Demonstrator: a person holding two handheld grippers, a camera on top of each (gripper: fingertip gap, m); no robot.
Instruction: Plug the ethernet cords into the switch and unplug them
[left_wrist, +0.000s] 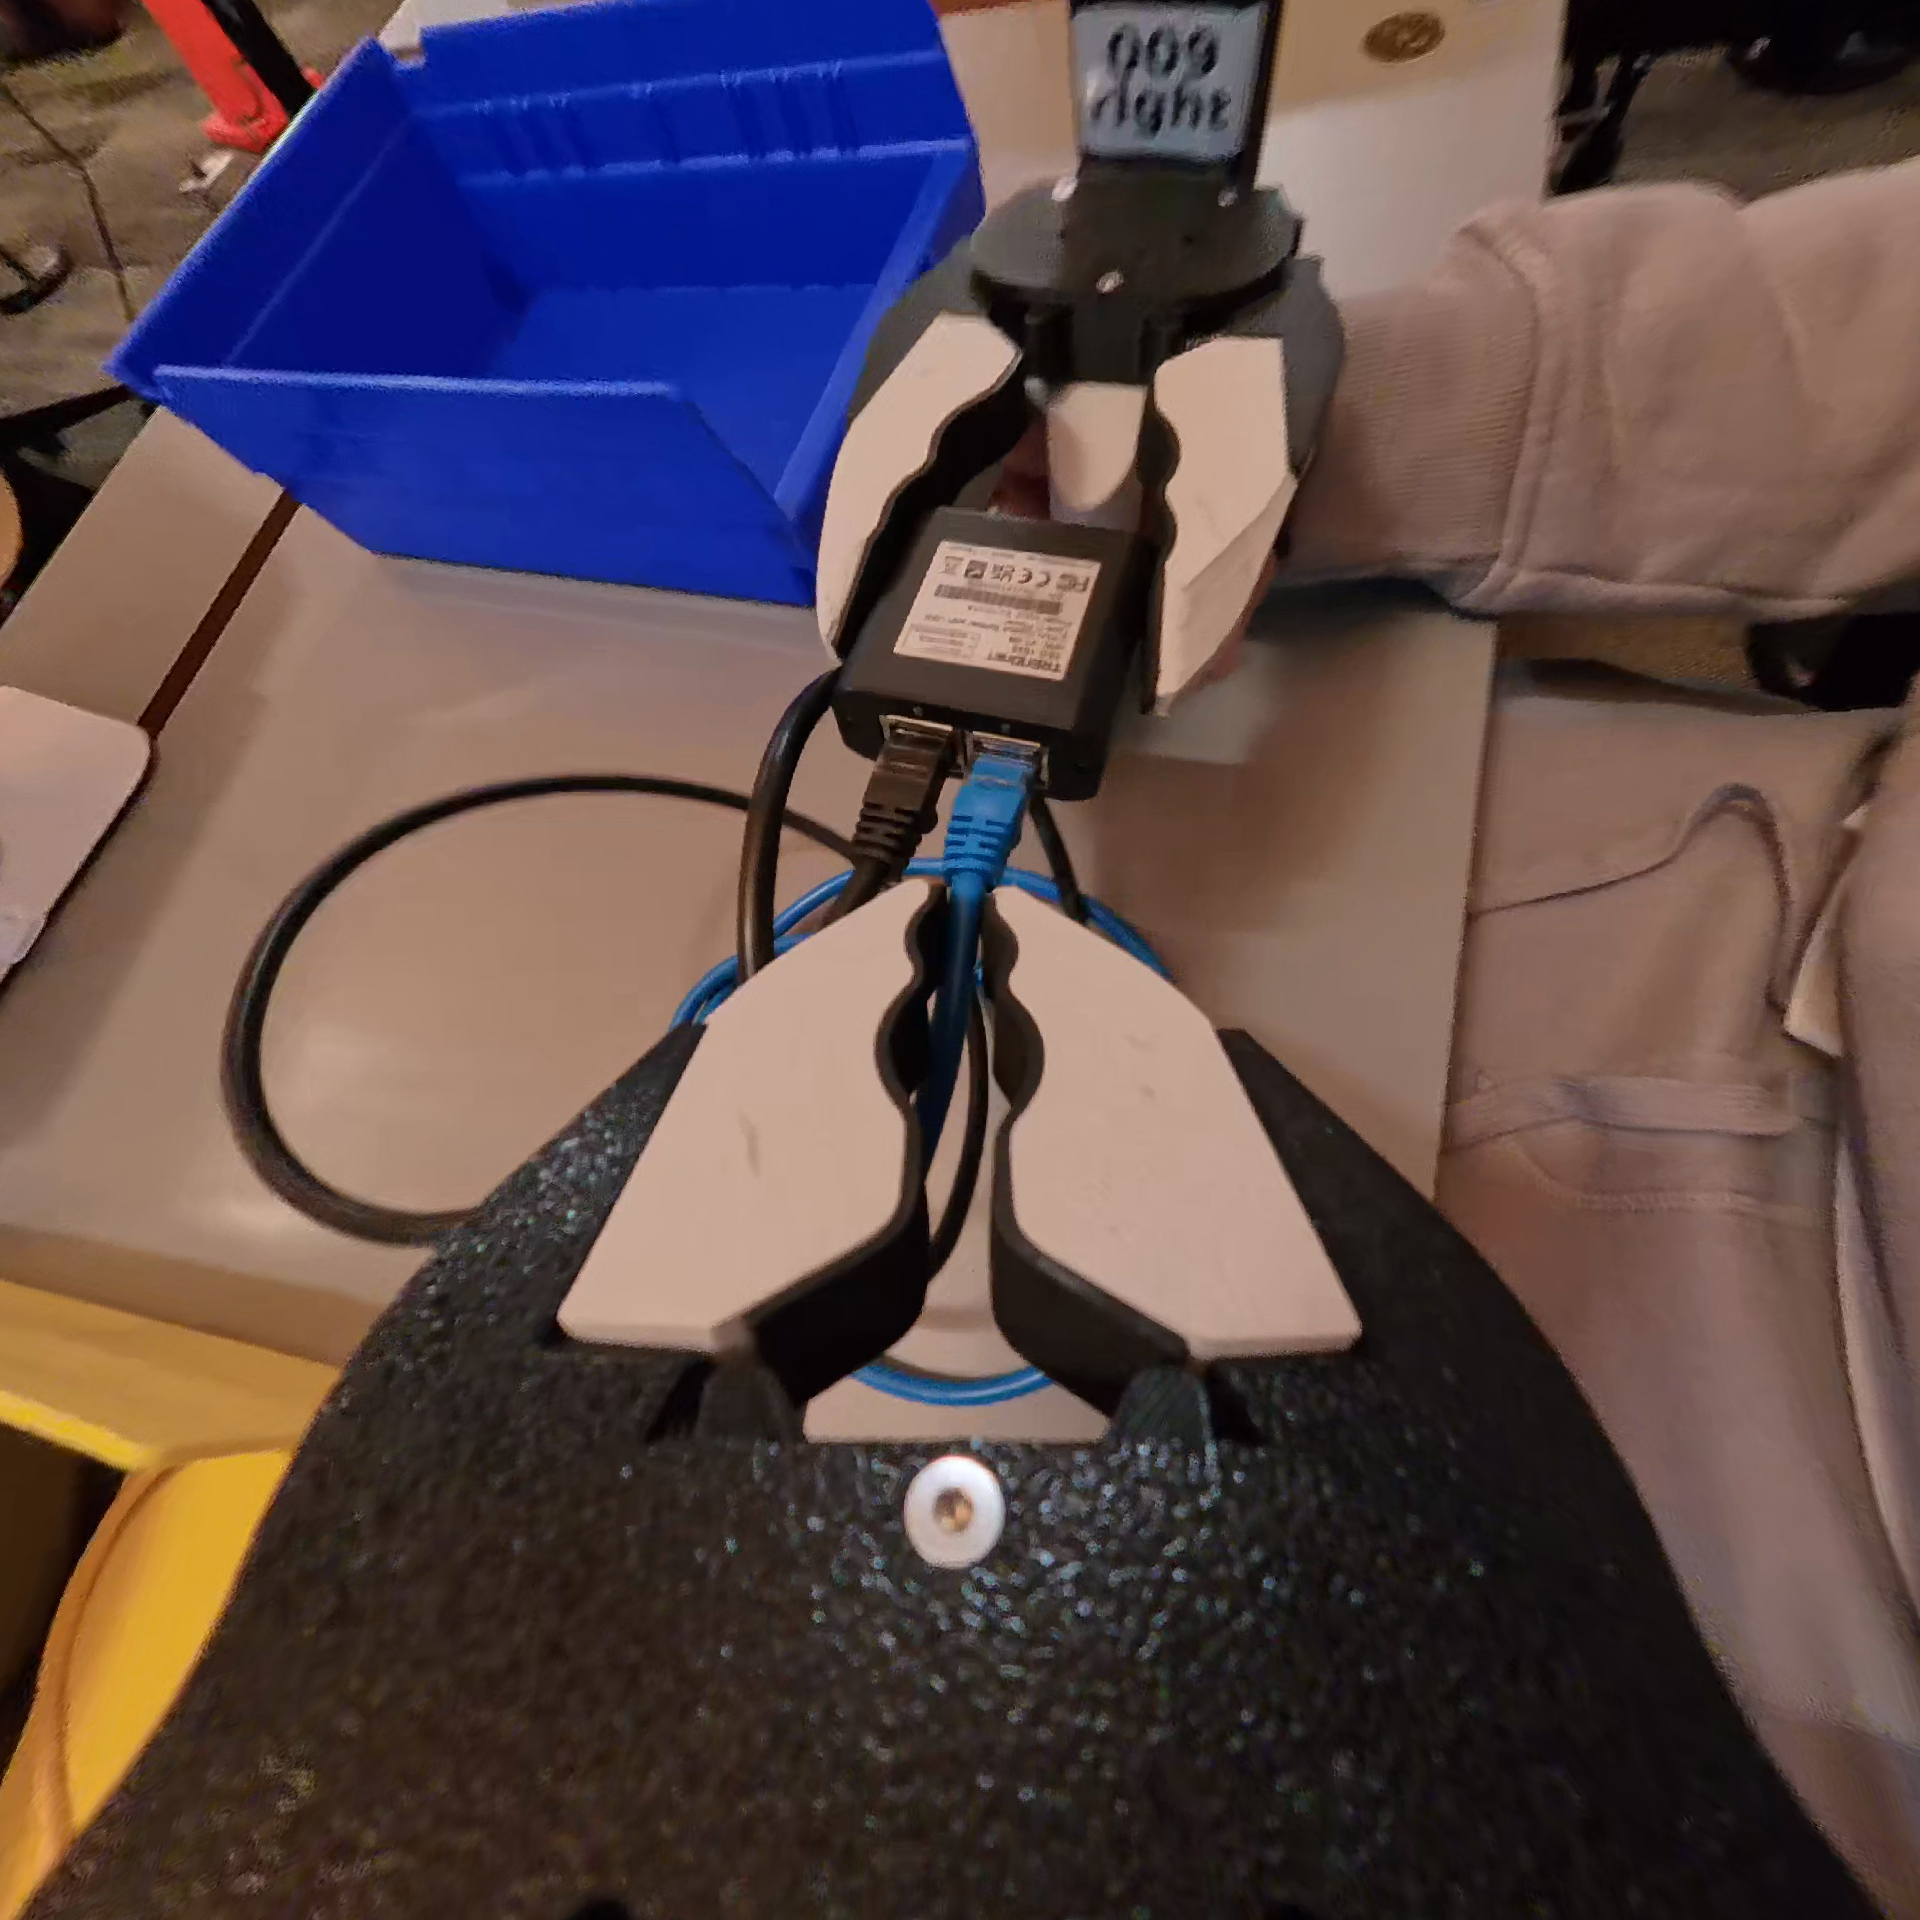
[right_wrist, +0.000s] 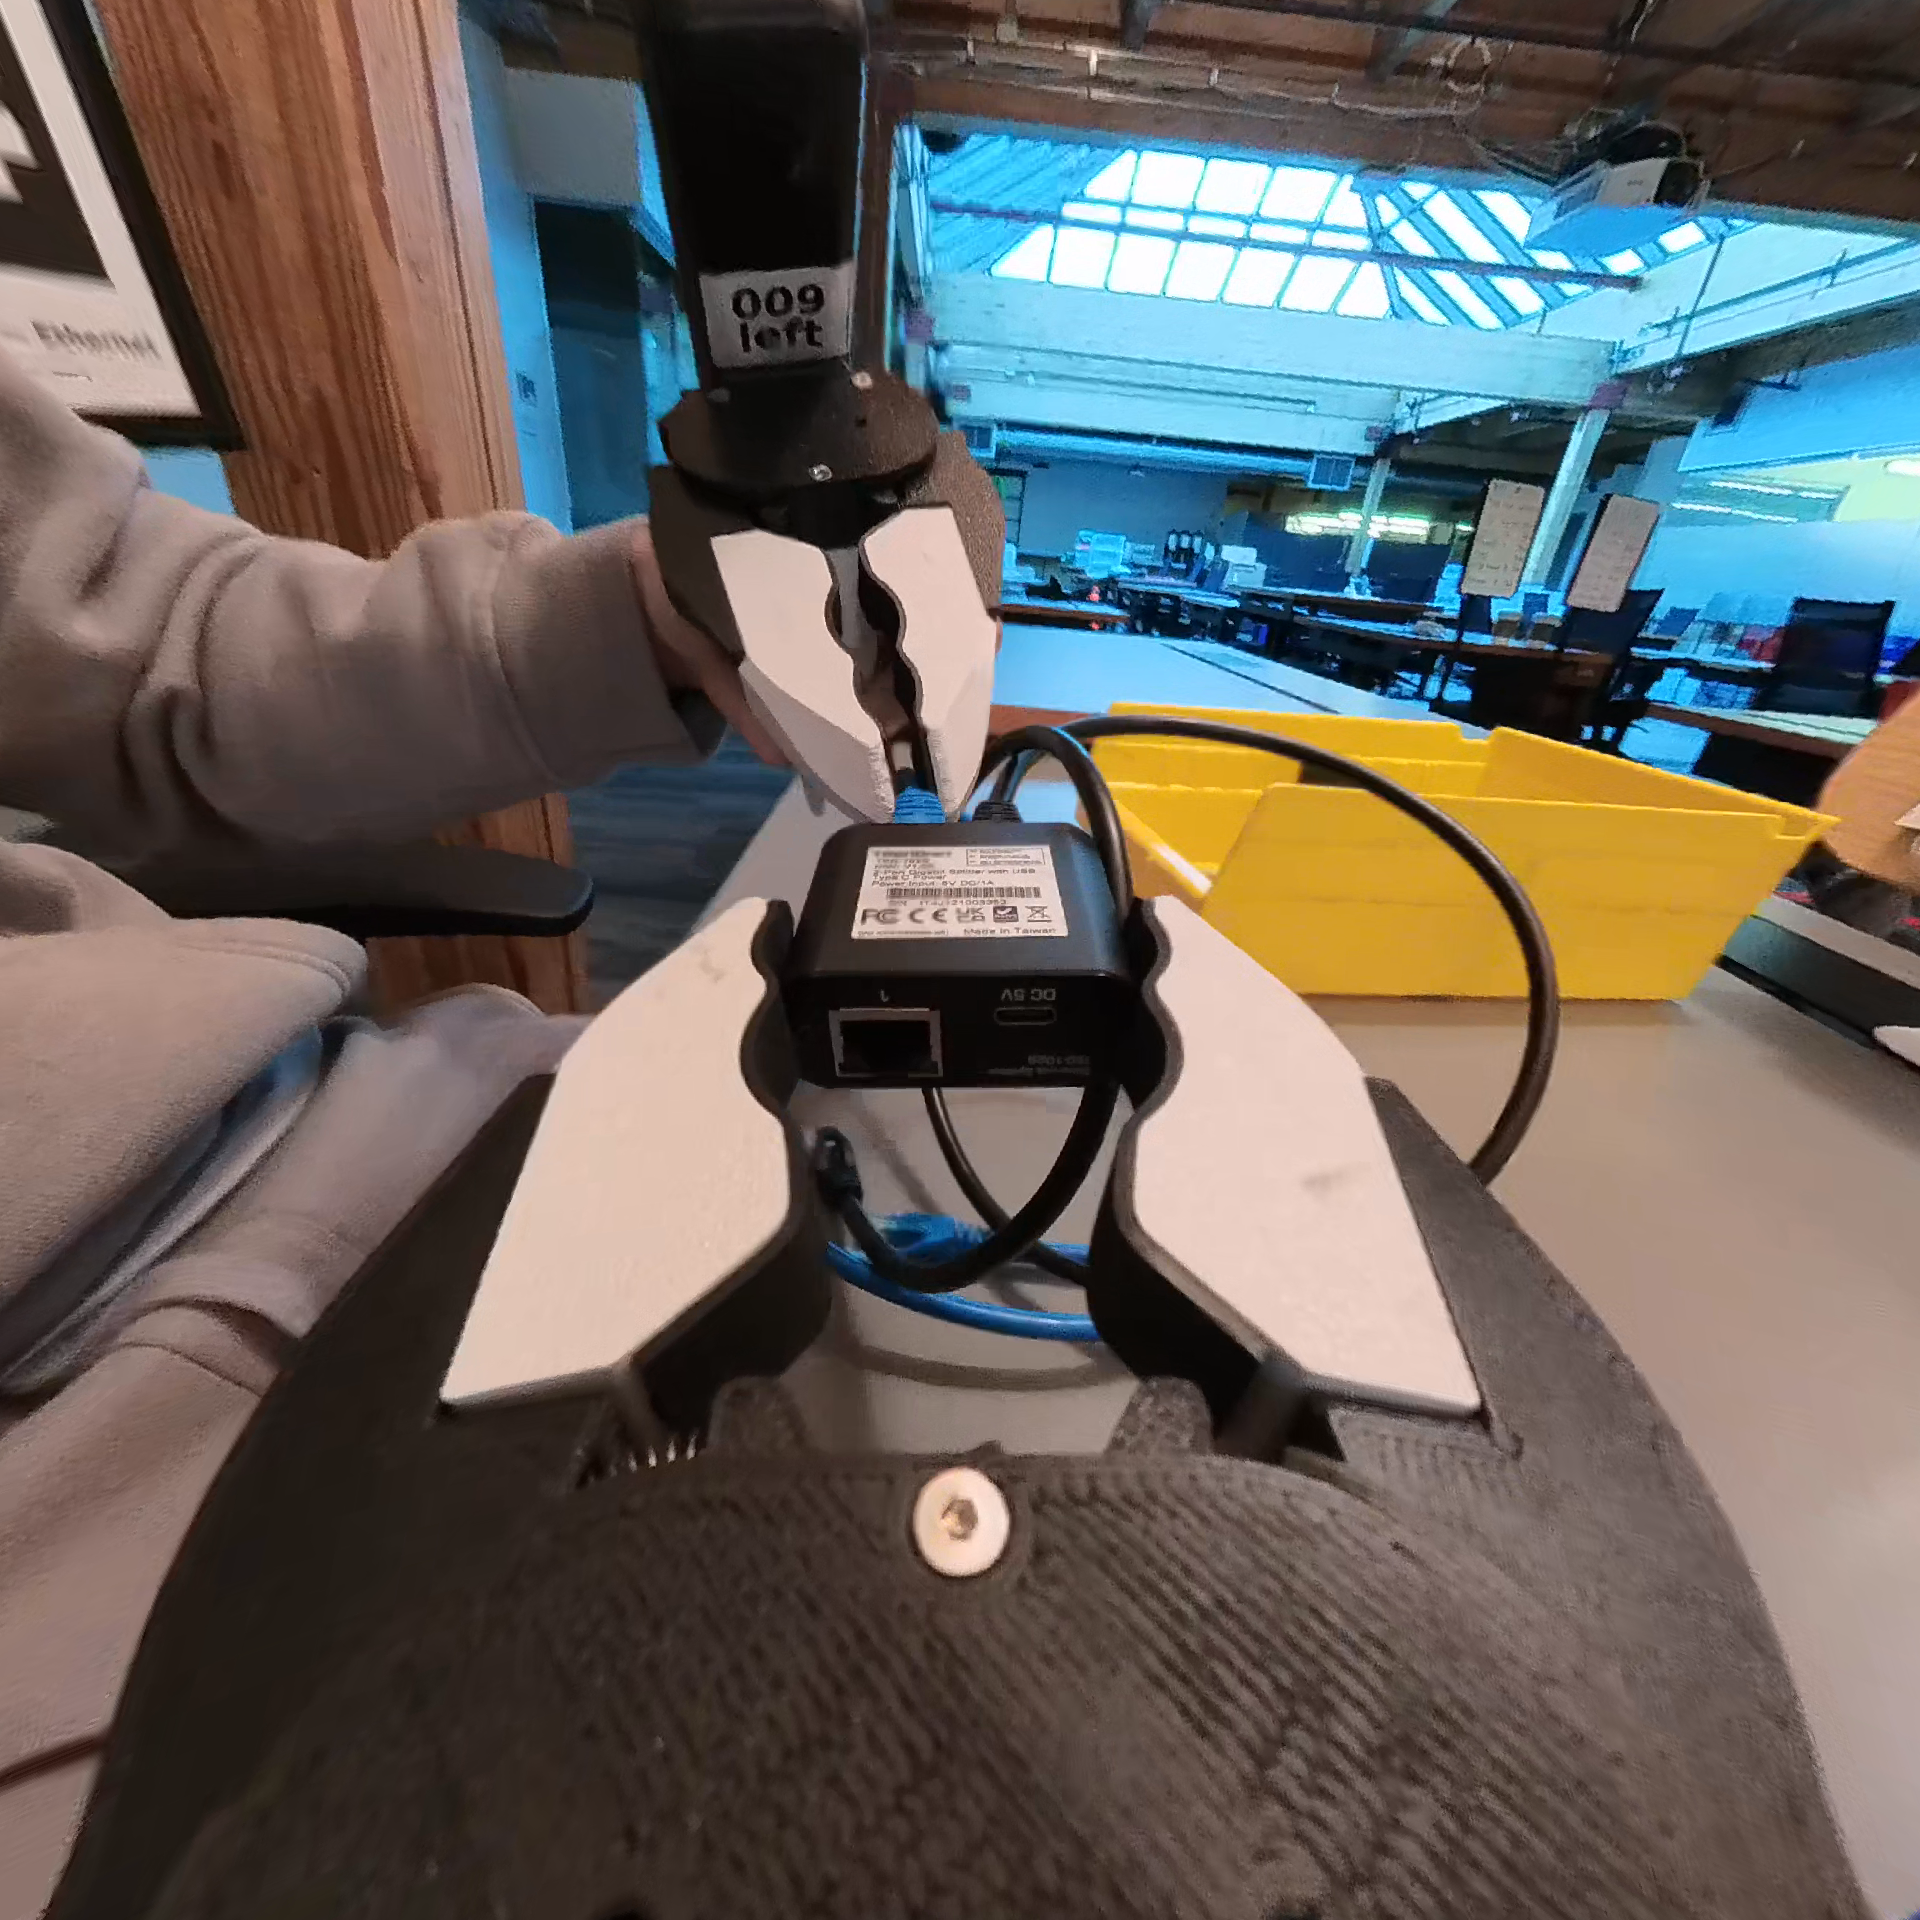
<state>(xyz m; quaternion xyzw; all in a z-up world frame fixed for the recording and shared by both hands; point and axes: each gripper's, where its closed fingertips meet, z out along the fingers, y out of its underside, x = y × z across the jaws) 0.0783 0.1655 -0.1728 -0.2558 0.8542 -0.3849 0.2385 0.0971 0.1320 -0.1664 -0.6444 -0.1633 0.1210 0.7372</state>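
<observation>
Meanwhile, the right gripper (right_wrist: 956, 997) clamps the black switch (left_wrist: 987, 634) above the table (left_wrist: 520, 727), and the left gripper (left_wrist: 951, 914) pinches the blue cord (left_wrist: 982, 821), plugged in beside the black cord (left_wrist: 894, 800). Blue bin (left_wrist: 582, 312) and yellow bin (right_wrist: 1455, 862) look empty.

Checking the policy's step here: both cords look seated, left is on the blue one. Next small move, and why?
Probably a short straight pull of the blue cord away from the switch. The left gripper is shut on that cord just behind its plug, both the blue and the black cord sit in their ports, and the right gripper clamps the switch to brace it. Whether the latch tab is pressed cannot be seen.
</observation>
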